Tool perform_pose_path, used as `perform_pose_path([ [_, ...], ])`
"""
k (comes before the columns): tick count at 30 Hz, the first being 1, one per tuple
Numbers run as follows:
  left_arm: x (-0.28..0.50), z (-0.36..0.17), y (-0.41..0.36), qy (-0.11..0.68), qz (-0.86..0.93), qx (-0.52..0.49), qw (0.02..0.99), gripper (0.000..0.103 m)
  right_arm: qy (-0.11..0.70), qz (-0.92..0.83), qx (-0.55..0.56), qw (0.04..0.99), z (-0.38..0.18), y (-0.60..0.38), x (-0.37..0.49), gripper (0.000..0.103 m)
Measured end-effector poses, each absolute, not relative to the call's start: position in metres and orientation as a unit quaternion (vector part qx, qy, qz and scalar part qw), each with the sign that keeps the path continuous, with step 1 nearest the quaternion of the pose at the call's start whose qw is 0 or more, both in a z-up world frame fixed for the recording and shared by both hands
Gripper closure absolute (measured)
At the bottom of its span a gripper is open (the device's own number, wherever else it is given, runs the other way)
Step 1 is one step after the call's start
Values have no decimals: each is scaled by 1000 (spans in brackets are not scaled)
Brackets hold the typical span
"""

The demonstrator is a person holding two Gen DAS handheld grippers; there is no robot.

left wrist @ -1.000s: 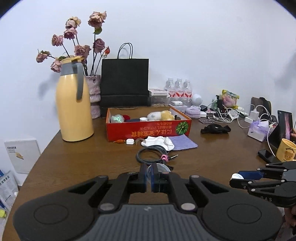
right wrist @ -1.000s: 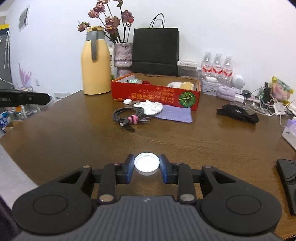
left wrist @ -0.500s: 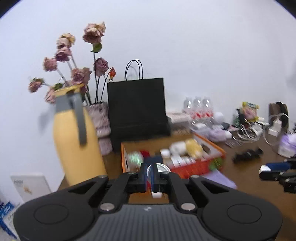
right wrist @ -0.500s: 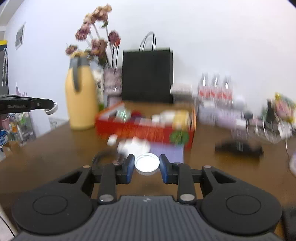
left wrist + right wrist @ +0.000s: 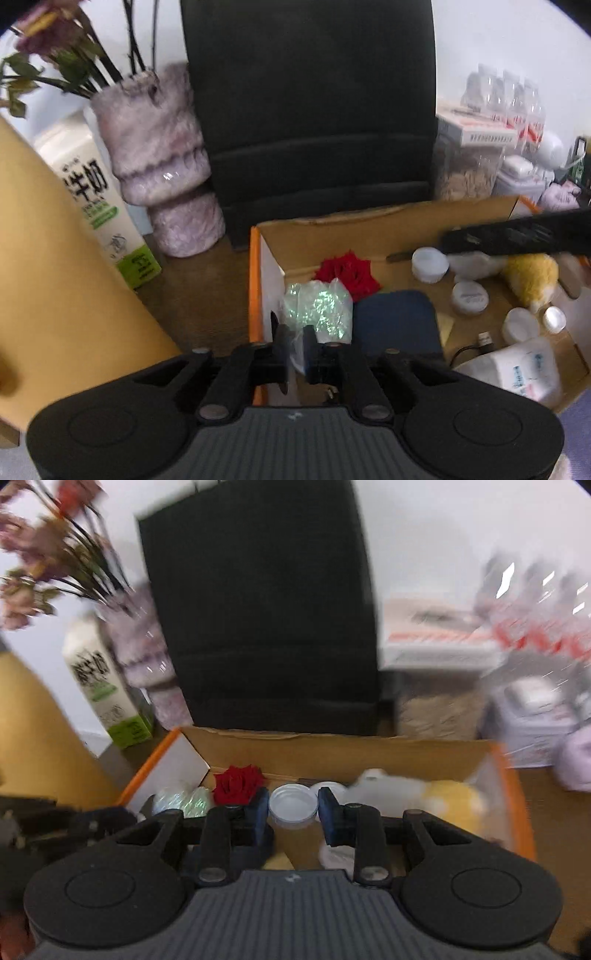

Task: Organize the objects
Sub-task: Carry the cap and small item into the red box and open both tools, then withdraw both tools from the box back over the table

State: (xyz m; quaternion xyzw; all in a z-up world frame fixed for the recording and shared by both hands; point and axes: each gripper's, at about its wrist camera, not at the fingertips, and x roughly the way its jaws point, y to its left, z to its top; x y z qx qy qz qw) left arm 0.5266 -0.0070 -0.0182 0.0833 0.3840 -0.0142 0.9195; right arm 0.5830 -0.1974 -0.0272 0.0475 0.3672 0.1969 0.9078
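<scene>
Orange-rimmed cardboard box [image 5: 517,797] lies right under both my grippers, so I judge this to be the drop-off step of the tidying. My right gripper [image 5: 293,812] has its jaws opening around the white cap [image 5: 293,806]; gaps show on both sides of the cap, so the pads no longer press on it, and it sits just above the box floor beside the red rose [image 5: 238,782]. My left gripper [image 5: 294,347] is opening too, over the box's left end near the iridescent bag [image 5: 319,306]; something pale and clear shows between its fingers, but I cannot tell whether it is a held thing or the bag behind.

Next I should let both jaws spread fully, see that each piece lands inside the walls, then lift straight up without snagging the bag or rose.

A second ago both grippers hung over bare table well short of the box, the right clamped on the cap and the left pinched almost shut on a small clear piece.
</scene>
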Motion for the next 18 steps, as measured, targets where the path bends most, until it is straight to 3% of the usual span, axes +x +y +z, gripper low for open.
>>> perform_pose_path([
  [1,528,-20,-4,382,-18,75,921,77,368,195,48,908,-31,-192,589,64],
  [3,527,-18,4,375,-39,54,925,72,358,196,43,912,-34,-187,591,52],
  [5,525,-14,7,370,-40,45,927,72,349,202,33,914,-31,-187,586,48],
  [9,521,2,0,349,-31,48,936,51,345,196,20,918,-19,-199,575,41],
  [11,513,12,-3,339,-29,46,939,50,339,192,16,921,-11,-209,565,34],
  [15,467,33,-2,326,-28,23,945,41,319,191,-16,928,7,-233,515,24],
  [18,401,50,-4,287,-40,14,957,25,300,193,-33,934,18,-251,454,17],
])
